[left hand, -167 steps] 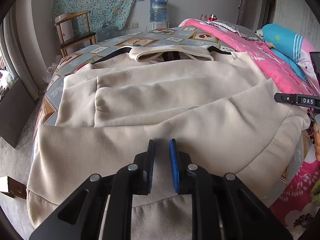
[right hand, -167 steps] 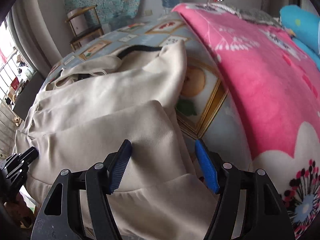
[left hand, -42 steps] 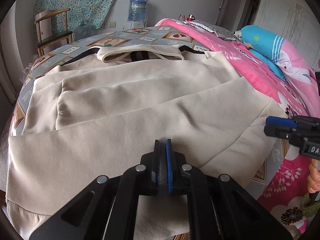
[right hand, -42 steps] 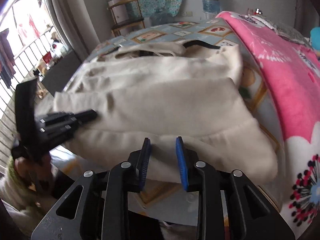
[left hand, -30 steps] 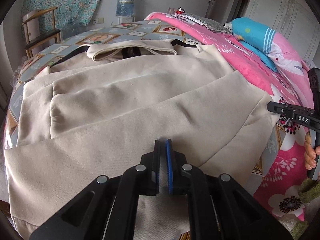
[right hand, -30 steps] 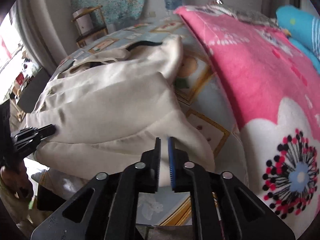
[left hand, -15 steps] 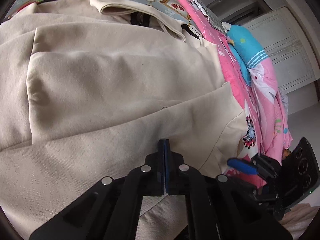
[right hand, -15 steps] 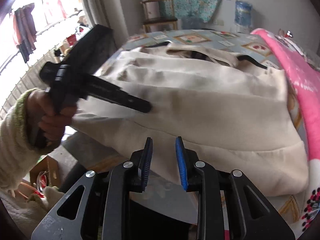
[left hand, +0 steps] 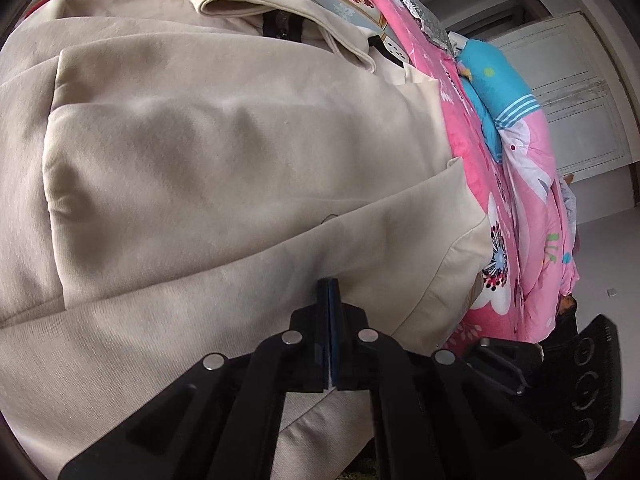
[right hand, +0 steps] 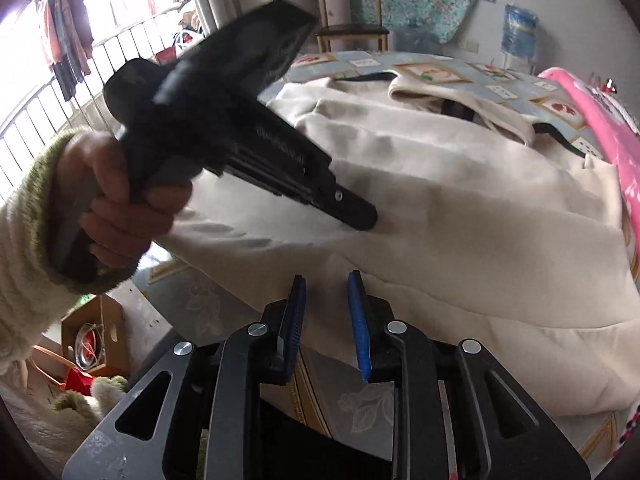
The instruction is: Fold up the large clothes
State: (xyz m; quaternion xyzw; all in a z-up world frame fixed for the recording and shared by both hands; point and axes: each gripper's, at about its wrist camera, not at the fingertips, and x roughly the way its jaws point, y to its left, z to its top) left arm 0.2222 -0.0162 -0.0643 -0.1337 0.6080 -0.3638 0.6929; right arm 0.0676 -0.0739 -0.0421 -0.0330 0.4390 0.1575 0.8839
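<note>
Right at the near hem, the left gripper (left hand: 328, 280) had clamped onto the coat (left hand: 224, 152), so that side's ready to lift. Right gripper (right hand: 326, 280) swung over beside it, jaws closing a bit apart on nothing. Farther off, the coat lay flat across the bed (right hand: 440, 68).

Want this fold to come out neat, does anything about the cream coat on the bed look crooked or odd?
Nothing damaged. The cream coat lies fairly flat, but its near hem hangs past the bed edge, and the collar sits rumpled, with dark lining showing.
</note>
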